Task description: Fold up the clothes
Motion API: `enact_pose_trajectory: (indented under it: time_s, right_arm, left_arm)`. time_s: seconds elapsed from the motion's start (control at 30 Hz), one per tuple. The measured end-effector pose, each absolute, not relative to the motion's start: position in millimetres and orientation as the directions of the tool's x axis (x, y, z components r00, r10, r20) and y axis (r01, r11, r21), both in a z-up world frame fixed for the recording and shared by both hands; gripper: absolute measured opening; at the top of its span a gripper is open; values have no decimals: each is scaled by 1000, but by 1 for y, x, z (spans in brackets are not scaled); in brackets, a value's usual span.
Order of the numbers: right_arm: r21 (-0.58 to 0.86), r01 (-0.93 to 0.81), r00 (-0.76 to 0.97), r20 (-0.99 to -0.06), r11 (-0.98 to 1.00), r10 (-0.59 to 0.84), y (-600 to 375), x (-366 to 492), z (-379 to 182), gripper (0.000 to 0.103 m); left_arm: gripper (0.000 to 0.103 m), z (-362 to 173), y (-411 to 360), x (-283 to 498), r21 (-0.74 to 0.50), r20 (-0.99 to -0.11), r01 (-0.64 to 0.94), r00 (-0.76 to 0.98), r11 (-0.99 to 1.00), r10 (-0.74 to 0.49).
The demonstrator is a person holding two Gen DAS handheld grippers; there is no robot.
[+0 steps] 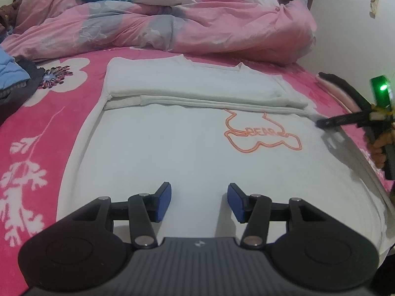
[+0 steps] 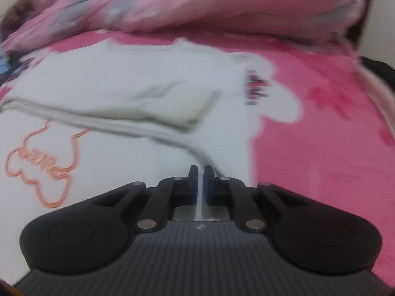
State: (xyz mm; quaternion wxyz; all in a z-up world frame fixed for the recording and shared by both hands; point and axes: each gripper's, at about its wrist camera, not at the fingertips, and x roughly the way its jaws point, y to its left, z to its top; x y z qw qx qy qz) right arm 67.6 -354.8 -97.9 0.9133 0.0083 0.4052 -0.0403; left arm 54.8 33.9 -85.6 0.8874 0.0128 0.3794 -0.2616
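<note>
A white T-shirt (image 1: 177, 148) with an orange bear outline (image 1: 261, 135) lies flat on the pink bed, its far part folded back over itself in a band (image 1: 192, 86). My left gripper (image 1: 199, 201) hovers open over the near part of the shirt, nothing between its blue pads (image 1: 164, 197). In the right wrist view my right gripper (image 2: 201, 172) is shut on the shirt's right edge (image 2: 197, 148), a thin white fold running between the pads. The left wrist view also shows the right gripper (image 1: 328, 123) at the shirt's right side, held by a hand (image 1: 379, 148).
A rumpled pink and grey quilt (image 1: 172, 24) is heaped along the far side of the bed. Blue and dark clothes (image 1: 14, 79) lie at the left edge. The pink flowered bedsheet (image 1: 37, 135) surrounds the shirt. A white wall (image 1: 345, 37) stands to the right.
</note>
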Motion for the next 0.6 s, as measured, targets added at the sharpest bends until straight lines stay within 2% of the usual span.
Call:
enact_pose_trajectory:
  time_s: [0.3, 0.4, 0.53, 0.6]
  right_arm:
    - [-68, 92, 644, -757, 993, -111, -355, -4, -87, 3]
    - [-27, 120, 672, -734, 992, -101, -356, -28, -71, 5]
    - [-27, 17, 660, -751, 999, -32, -337, -43, -82, 4]
    - [-76, 20, 631, -772, 997, -72, -335, -55, -94, 5]
  left_arm:
    - [52, -84, 33, 44, -182, -678, 496, 562, 849, -474]
    - [52, -83, 32, 39, -171, -681, 506, 560, 846, -472]
    - [52, -82, 30, 33, -168, -680, 507, 561, 845, -472]
    - [52, -83, 31, 31, -174, -683, 505, 557, 846, -473]
